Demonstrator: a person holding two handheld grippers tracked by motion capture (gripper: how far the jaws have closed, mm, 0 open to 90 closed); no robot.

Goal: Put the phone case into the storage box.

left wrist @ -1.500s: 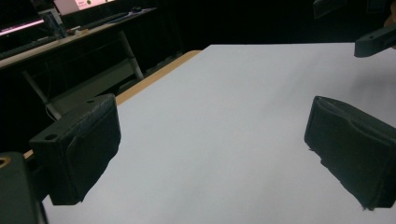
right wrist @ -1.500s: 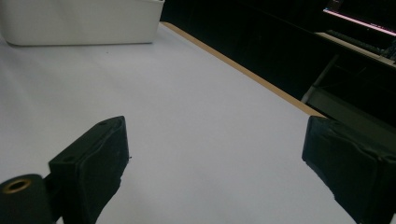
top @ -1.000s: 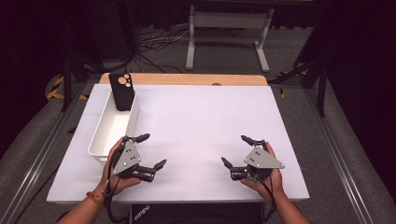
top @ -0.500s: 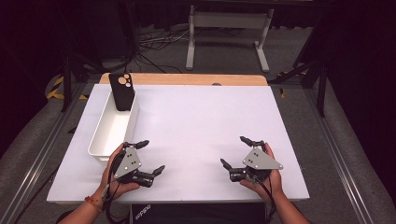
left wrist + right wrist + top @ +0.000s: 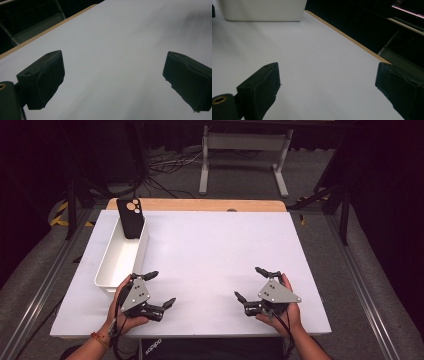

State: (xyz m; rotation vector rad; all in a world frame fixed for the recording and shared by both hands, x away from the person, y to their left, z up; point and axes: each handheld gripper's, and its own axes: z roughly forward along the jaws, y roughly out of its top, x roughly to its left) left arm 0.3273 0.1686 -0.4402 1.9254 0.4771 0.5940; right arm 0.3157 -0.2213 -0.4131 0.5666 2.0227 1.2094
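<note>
Both the left gripper and right gripper are gaping wide, holding nothing. A white bin is sitting just beside the left gripper, a phone leaning at its far end.

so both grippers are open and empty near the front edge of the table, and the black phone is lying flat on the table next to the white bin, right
Not quite. In the high view the black phone stands upright inside the white bin, leaning at its far end, not flat on the table. The rest holds: the left gripper and right gripper are open and empty near the front edge.
</note>
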